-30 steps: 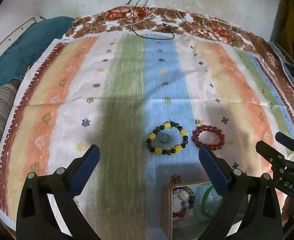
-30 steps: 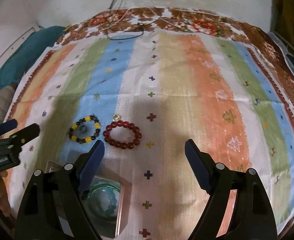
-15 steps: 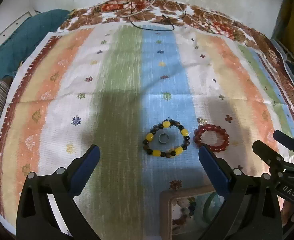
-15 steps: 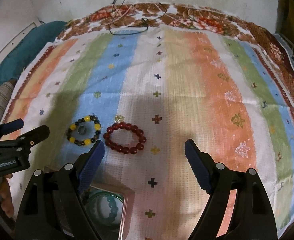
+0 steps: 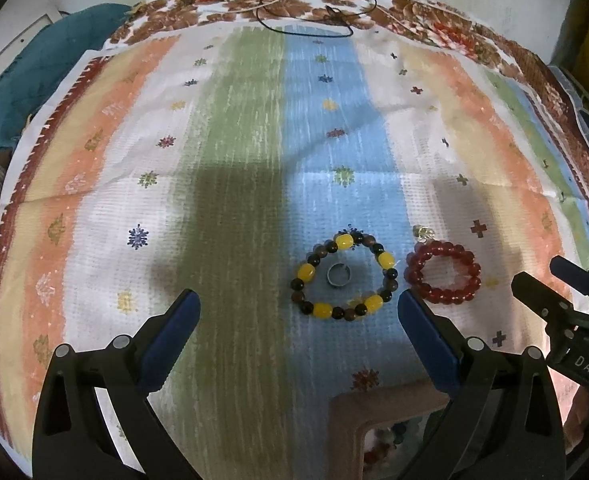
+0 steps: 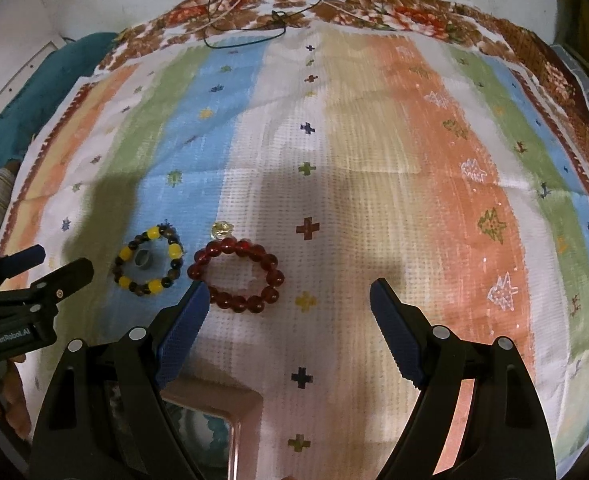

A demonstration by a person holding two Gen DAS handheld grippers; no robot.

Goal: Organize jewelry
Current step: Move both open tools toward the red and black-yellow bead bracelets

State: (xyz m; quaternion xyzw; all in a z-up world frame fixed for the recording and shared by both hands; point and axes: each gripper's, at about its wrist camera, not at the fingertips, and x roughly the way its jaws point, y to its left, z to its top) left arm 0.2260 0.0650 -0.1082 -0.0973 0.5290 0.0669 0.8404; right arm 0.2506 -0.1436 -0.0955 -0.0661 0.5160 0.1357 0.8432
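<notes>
A yellow-and-dark bead bracelet [image 5: 344,276] [image 6: 148,261] lies on the striped cloth with a grey ring [image 5: 337,275] [image 6: 143,259] inside its loop. To its right lies a red bead bracelet [image 5: 442,278] [image 6: 236,275], with a small clear charm [image 5: 423,232] [image 6: 220,230] just beyond it. My left gripper [image 5: 298,310] is open, above the cloth just short of the yellow bracelet. My right gripper [image 6: 288,298] is open too, its left fingertip beside the red bracelet. Neither holds anything. A pink box [image 5: 350,404] [image 6: 214,398] holding more bracelets sits at the near edge, partly hidden by the fingers.
The striped cloth [image 5: 234,160] covers a floral spread. Black and white cords [image 5: 306,28] lie at the far edge. A teal cushion [image 5: 22,96] sits far left. Each gripper shows at the side of the other's view, with a hand [image 6: 2,396] on the left one.
Both grippers have sunk toward the cloth and tilted a little, so the bracelets look larger and closer. The box has slid toward the bottom edge. The jaws have stayed apart.
</notes>
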